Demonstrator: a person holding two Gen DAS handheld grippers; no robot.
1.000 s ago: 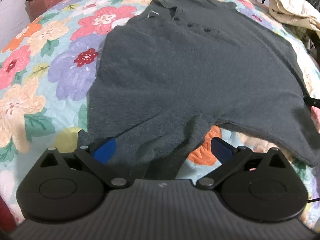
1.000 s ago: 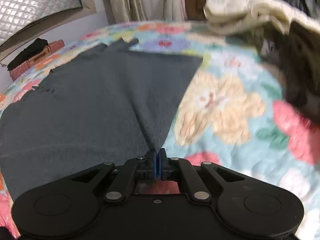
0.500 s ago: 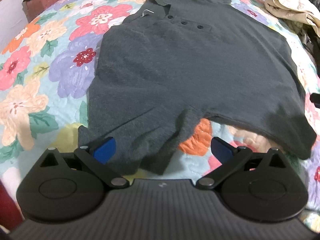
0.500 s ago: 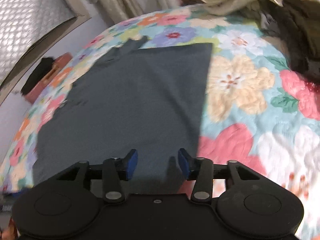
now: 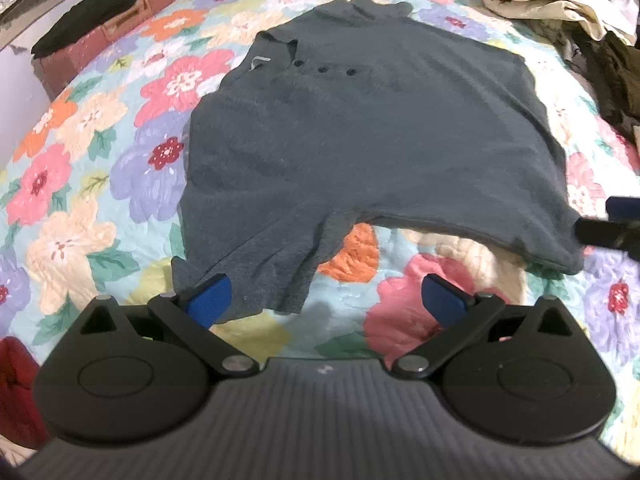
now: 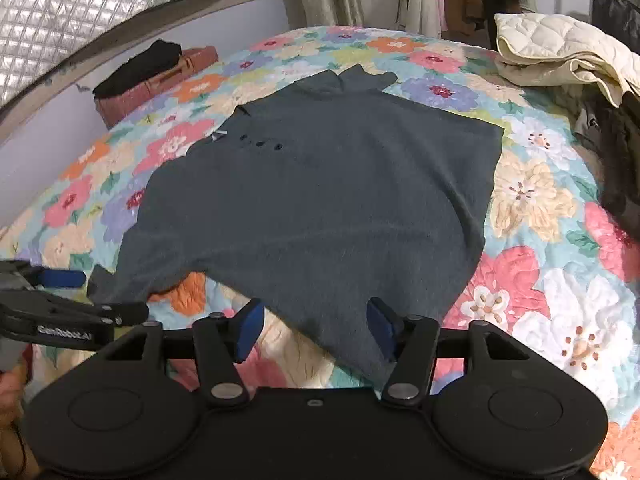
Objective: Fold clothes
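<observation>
A dark grey polo shirt (image 5: 360,140) lies spread flat on the floral quilt (image 5: 80,184), its collar and three buttons at the far left. My left gripper (image 5: 326,300) is open above the quilt, with the near sleeve lying beside its left finger (image 5: 208,300) and nothing held. In the right wrist view the same shirt (image 6: 320,208) fills the middle. My right gripper (image 6: 316,328) has its jaws opening; the shirt's near hem corner lies below and between them, not pinched. Each gripper shows at the edge of the other's view: the right gripper (image 5: 616,220), the left gripper (image 6: 60,292).
A cream quilted blanket (image 6: 552,52) and a heap of dark clothes (image 6: 616,160) lie at the bed's right side. A reddish-brown case (image 6: 160,76) with a black garment on it stands by the far left wall. Hanging clothes line the back. A hand (image 6: 8,392) shows at lower left.
The right gripper went from shut on the shirt's corner to open, dropped it and drew back and up. The left gripper also rose and pulled back; the shirt now lies flat.
</observation>
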